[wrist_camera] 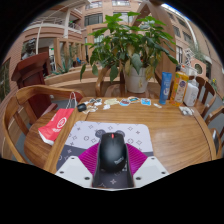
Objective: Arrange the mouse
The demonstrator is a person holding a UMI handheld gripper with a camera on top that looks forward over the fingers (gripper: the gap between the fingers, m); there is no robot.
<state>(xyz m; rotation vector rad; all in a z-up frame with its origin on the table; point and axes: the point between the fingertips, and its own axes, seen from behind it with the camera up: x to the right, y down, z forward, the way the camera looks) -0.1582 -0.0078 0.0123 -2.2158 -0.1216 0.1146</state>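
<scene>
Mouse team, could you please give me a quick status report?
Fingers shut on the black mouse. Mouse held over the near edge of the white patterned mat. Nothing in the way on the mat ahead.

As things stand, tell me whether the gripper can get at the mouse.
Probably yes. The black mouse already sits between the fingers of the gripper, with the pink pads on either side of it. Nothing lies between them on the white mat.
</scene>
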